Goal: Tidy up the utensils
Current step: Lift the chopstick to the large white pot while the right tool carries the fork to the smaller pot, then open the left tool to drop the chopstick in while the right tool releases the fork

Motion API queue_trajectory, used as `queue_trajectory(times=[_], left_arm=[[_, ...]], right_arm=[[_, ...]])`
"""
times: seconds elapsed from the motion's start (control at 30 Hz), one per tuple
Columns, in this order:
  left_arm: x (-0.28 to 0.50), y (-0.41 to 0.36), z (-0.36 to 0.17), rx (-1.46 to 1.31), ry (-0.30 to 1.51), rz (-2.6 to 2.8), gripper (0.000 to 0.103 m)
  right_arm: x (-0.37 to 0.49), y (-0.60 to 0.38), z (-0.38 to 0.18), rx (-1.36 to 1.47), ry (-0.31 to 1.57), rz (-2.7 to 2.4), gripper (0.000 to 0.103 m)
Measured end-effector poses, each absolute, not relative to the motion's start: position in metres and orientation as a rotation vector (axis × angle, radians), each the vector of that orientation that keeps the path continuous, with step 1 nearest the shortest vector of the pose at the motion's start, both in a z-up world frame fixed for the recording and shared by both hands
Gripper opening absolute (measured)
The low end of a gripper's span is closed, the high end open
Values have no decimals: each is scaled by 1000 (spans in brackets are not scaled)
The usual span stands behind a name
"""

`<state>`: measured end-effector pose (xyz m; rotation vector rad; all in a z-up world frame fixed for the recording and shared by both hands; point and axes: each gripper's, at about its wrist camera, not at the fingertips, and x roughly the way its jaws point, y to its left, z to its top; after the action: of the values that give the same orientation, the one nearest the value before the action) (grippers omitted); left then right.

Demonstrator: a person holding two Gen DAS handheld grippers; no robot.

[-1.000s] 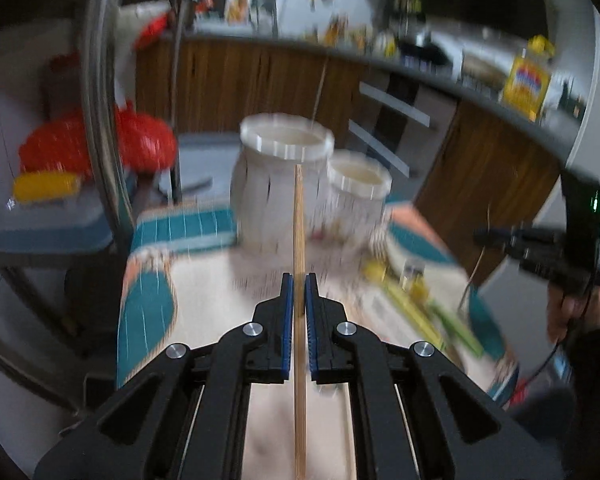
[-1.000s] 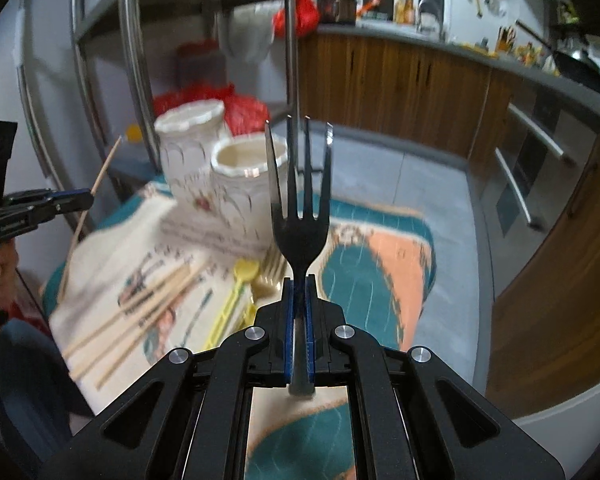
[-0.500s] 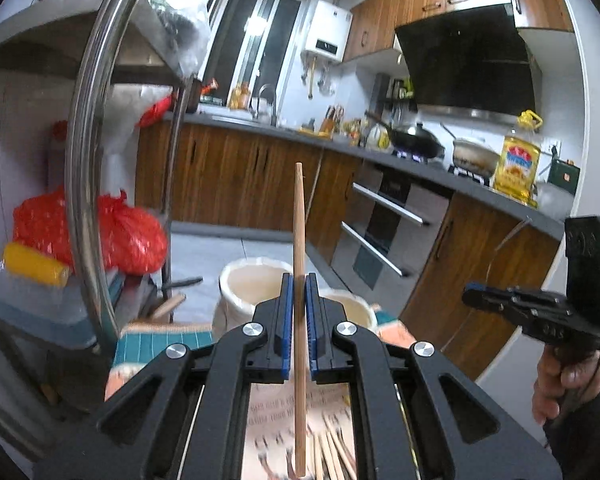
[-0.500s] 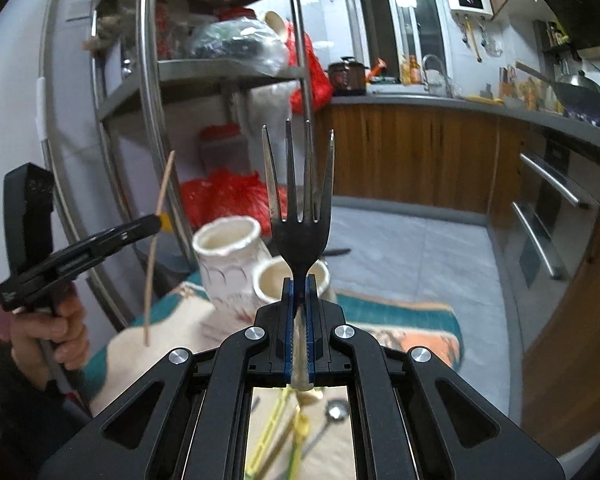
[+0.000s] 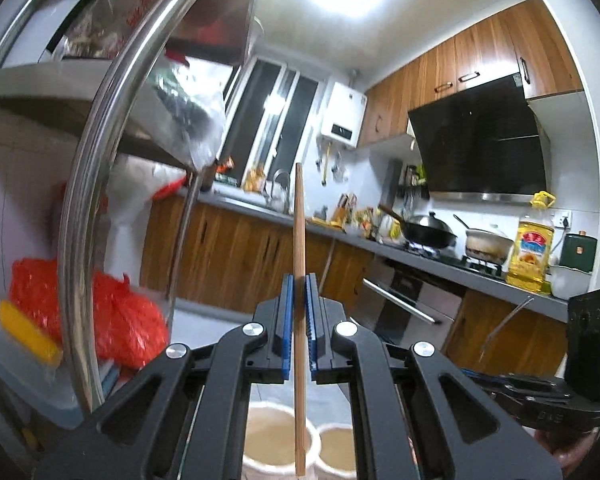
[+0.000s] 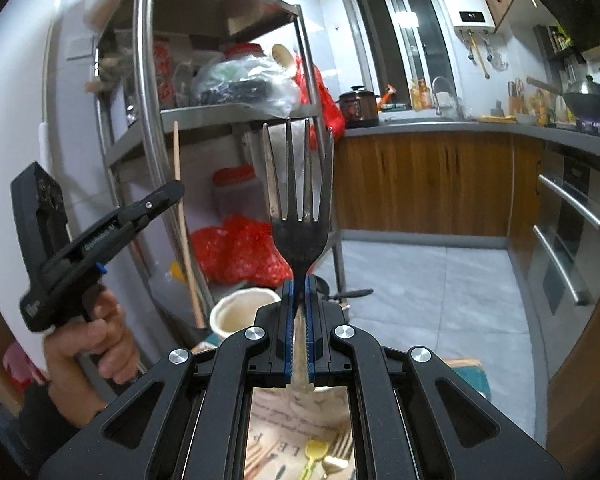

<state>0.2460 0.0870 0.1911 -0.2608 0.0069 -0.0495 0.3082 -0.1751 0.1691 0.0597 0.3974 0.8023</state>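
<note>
Left wrist view: a wooden chopstick (image 5: pixel 299 280) is clamped upright by the left gripper (image 5: pixel 299 308), above two cream ceramic jars (image 5: pixel 276 444) seen below its fingers. A metal fork (image 6: pixel 298 200) is gripped at the neck, tines up, by the right gripper (image 6: pixel 299 312), with one jar just left.

Black left gripper (image 5: pixel 299 326) and right gripper (image 6: pixel 299 326) (blue pads, silver screws), bare-skinned hand (image 6: pixel 88 350), dark sleeve.
</note>
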Motion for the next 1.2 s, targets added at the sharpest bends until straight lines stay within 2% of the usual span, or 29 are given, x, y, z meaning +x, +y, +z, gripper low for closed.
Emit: queue_trajectory(times=[0.27,0.57,0.9,1.2], left_arm=[[268,89,171,-246,-11,13,6],[288,65,138,-119,182,-1,6],[300,70,129,-125,268,-14,5],[292,76,132,-128,247,-15,9]], right_arm=[[326,-161,159,97,404,788,6],[339,-133,125,-5,506,750,6],[353,-115,94,-42,622,752,6],[364,-103,82,-37,661,740,6]])
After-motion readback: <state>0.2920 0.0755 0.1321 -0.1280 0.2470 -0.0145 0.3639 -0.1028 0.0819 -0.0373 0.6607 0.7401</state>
